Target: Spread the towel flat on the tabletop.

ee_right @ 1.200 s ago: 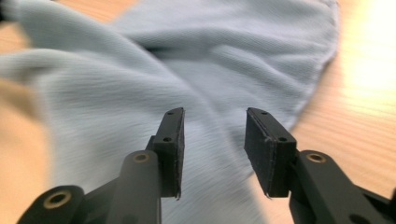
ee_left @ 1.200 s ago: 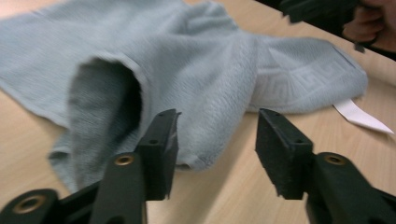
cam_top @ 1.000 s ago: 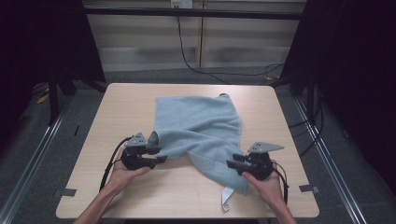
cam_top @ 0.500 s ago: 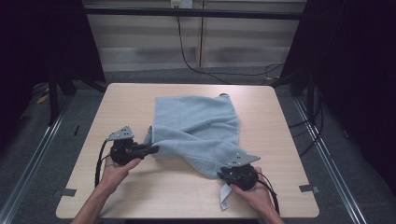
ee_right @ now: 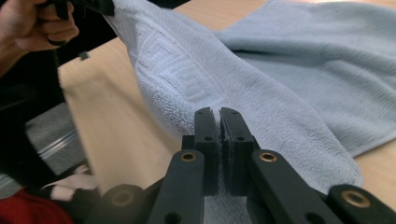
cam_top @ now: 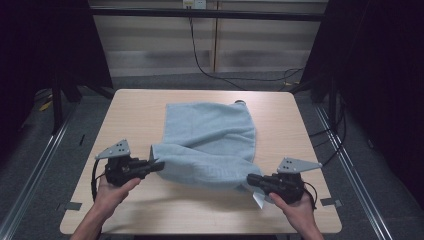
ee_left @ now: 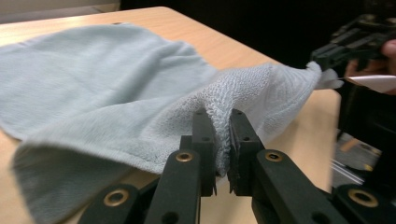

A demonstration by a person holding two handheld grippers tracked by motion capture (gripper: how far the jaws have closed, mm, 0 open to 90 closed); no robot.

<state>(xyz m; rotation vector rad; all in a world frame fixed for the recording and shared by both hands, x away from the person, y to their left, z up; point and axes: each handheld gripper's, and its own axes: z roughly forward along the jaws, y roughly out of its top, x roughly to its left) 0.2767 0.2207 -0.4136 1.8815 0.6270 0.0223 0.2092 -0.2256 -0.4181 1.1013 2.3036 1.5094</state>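
A light blue towel (cam_top: 210, 140) lies on the wooden table (cam_top: 140, 105), its near edge lifted and stretched between both grippers. My left gripper (cam_top: 159, 165) is shut on the towel's near left corner (ee_left: 222, 112), with terry cloth bunched between its jaws. My right gripper (cam_top: 250, 180) is shut on the towel's near right corner (ee_right: 219, 140), with the jaws pressed tight on a thin fold. A white label (cam_top: 260, 200) hangs below the right corner. The far half of the towel (ee_right: 327, 51) rests flat on the tabletop.
Black cables (cam_top: 200, 55) run along the floor behind the table. Dark curtains (cam_top: 380, 75) stand at both sides. Metal rails (cam_top: 40, 150) flank the table on the floor. The person's hands (cam_top: 300, 210) come in from the near edge.
Both grippers have moved apart, the left one further left and the right one further right, pulling the towel's near edge taut between them. The near edge has spread wider.
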